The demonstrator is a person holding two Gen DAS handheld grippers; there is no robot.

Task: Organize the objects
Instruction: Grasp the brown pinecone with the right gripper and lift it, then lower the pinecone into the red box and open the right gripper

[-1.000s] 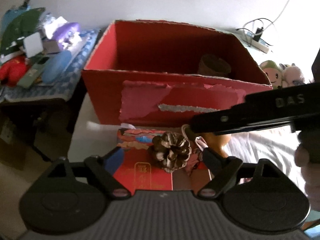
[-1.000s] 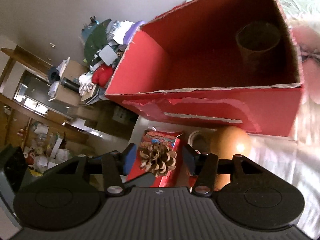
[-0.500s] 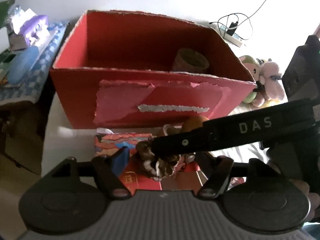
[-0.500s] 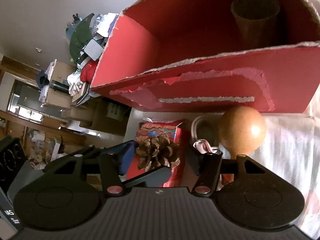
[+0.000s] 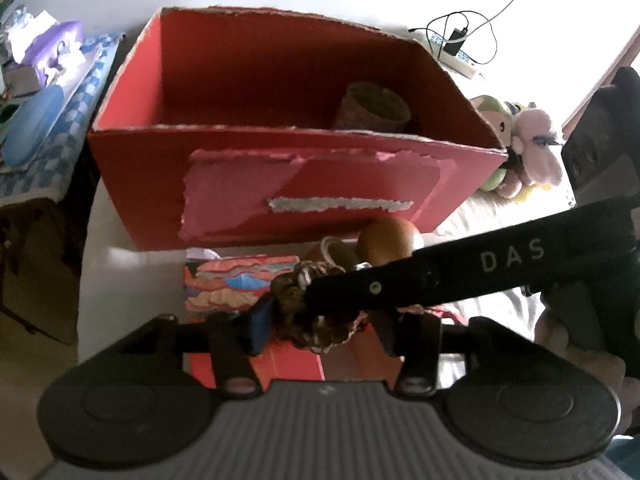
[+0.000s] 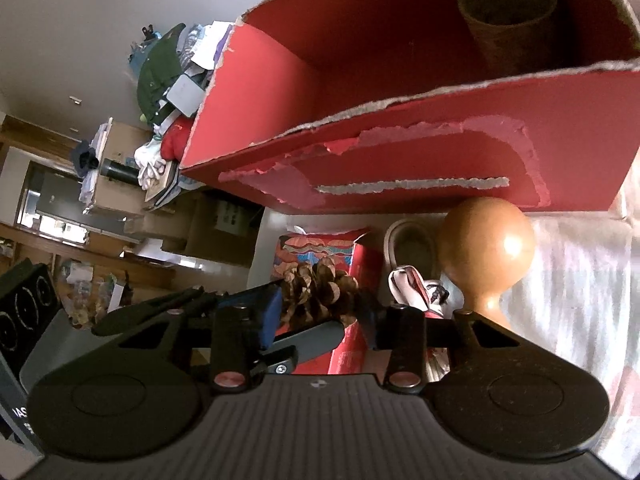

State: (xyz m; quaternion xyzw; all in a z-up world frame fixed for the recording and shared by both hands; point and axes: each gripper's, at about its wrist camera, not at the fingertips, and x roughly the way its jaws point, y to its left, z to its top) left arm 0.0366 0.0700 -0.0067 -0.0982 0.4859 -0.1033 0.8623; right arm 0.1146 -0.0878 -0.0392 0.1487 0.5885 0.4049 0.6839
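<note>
The right gripper (image 6: 322,316) has its fingers drawn in on the pine cone (image 6: 320,292). The blue pad presses the cone's 9 o'clock side and the other finger meets its 3 o'clock side. The left gripper (image 5: 320,324) frames the same cone with its fingers narrowed. Its blue pad touches the cone, but the right gripper's black bar crosses over the far side, so I cannot tell whether the left fingers actually clamp it.

The cone sits on top of a red patterned packet (image 5: 236,284), which lies on a white sheet (image 6: 580,280). At 12 o'clock from the cone stands a large open red cardboard box (image 5: 280,184) with torn edges. A brown cup (image 5: 374,110) stands upright in its far right corner. A smooth brown gourd (image 6: 486,244) lies at 1 o'clock, just beside the box's front wall.

A side table with a checked cloth (image 5: 60,120) and clutter is at 10 o'clock. Plush toys (image 5: 520,140) are at 2 o'clock and a power strip (image 5: 456,58) lies beyond them.

Most of the box's floor is bare and its top is open.
</note>
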